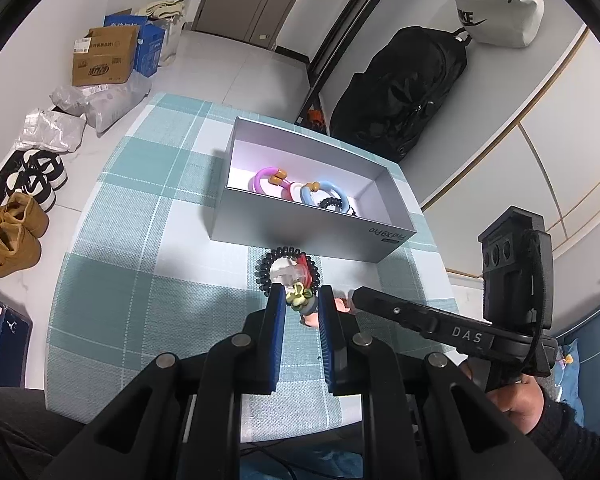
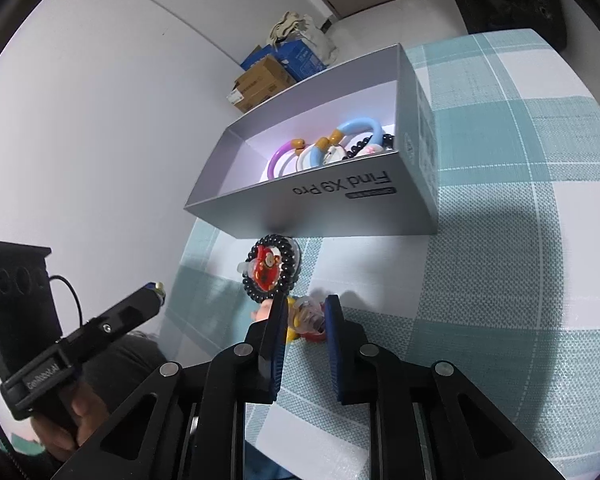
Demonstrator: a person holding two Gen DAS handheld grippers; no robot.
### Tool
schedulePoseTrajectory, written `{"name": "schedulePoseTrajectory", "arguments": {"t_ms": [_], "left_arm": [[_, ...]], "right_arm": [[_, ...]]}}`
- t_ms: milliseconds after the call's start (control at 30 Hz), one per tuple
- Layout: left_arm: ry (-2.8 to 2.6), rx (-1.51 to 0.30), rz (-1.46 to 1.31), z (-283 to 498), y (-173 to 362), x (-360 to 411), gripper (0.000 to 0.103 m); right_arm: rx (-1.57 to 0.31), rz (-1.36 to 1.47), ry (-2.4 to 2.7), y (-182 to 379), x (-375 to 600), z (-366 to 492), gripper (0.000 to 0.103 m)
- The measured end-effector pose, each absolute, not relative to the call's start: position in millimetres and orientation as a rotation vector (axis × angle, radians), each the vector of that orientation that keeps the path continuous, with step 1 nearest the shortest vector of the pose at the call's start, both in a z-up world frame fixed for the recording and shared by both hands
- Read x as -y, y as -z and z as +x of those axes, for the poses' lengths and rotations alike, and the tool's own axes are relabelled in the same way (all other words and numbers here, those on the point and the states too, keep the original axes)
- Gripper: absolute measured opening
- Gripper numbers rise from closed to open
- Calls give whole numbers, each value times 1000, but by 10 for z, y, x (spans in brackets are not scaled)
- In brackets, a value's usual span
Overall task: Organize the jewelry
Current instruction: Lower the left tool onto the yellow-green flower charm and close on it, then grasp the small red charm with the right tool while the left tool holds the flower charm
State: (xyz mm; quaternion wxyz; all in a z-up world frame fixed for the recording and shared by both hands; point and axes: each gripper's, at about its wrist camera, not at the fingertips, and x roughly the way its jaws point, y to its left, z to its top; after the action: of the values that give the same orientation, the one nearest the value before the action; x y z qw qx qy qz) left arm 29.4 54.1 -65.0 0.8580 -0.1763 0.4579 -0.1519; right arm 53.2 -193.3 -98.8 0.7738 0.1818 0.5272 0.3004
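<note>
Left gripper [image 1: 299,300]: jaws drawn close together, with a small green-and-yellow charm [image 1: 297,295] between the blue fingertips; whether the pads actually press it cannot be told. Right gripper [image 2: 303,312]: jaws narrowed about a clear, yellow and red trinket [image 2: 306,318] lying on the cloth; contact likewise unclear.

Just ahead of both, a black beaded bracelet [image 1: 286,266] lies flat on the checked teal tablecloth [image 1: 140,240], ringed around a red and clear piece, near the grey open box [image 1: 300,220]. Inside that box lie a purple ring [image 1: 266,179], a blue ring [image 1: 326,194] and dark beads.
</note>
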Motion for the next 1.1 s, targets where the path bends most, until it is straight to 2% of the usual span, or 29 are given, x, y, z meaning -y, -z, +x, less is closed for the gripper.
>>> {"name": "schedulePoseTrajectory", "arguments": {"t_ms": [33, 100, 133, 400, 1100], "left_arm": [[319, -963, -370, 297, 652, -539, 11], [320, -964, -366, 299, 654, -528, 11], [320, -963, -364, 297, 655, -523, 11], [313, -973, -361, 330, 686, -513, 11], [362, -901, -322, 532, 526, -301, 11]], "right_arm": [[-1142, 395, -650, 979, 1933, 527, 16], [-1135, 389, -650, 950, 1939, 515, 5], [-1127, 394, -661, 923, 1954, 506, 4], [-1129, 349, -662, 882, 1904, 494, 4], [-972, 449, -699, 432, 2136, 640, 4]]}}
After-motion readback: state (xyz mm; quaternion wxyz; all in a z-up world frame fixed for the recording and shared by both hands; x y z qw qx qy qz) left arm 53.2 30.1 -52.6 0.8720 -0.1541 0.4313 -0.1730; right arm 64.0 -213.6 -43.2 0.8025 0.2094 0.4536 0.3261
